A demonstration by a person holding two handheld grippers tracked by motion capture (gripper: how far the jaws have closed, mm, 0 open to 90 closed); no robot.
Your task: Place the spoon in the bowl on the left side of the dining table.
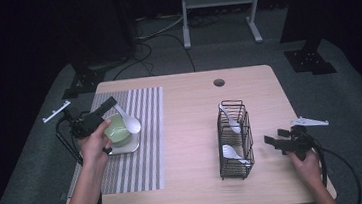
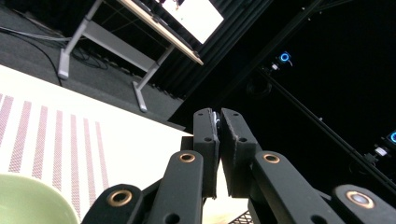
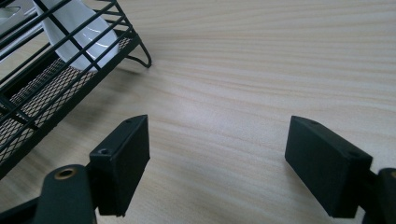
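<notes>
A green bowl [image 1: 115,130] sits on a white plate [image 1: 126,147] on the striped placemat [image 1: 139,161]; its rim also shows at the lower left of the left gripper view [image 2: 28,200]. A white spoon [image 1: 129,121] slants down over the bowl's right rim. My left gripper [image 1: 113,102] is shut on the top end of the spoon's handle, a pale sliver between its closed jaws [image 2: 217,121]. A black wire rack [image 1: 235,139] at centre right holds two white spoons [image 1: 231,120] [image 1: 231,151]. My right gripper [image 1: 272,141] [image 3: 217,158] stands open and empty just right of the rack [image 3: 42,93].
The wooden table [image 1: 192,131] has a round cable hole [image 1: 219,83] near its far edge. Bare wood lies between the placemat and the rack. Beyond the table stand a pale desk frame [image 1: 219,0] and floor cables [image 1: 162,33].
</notes>
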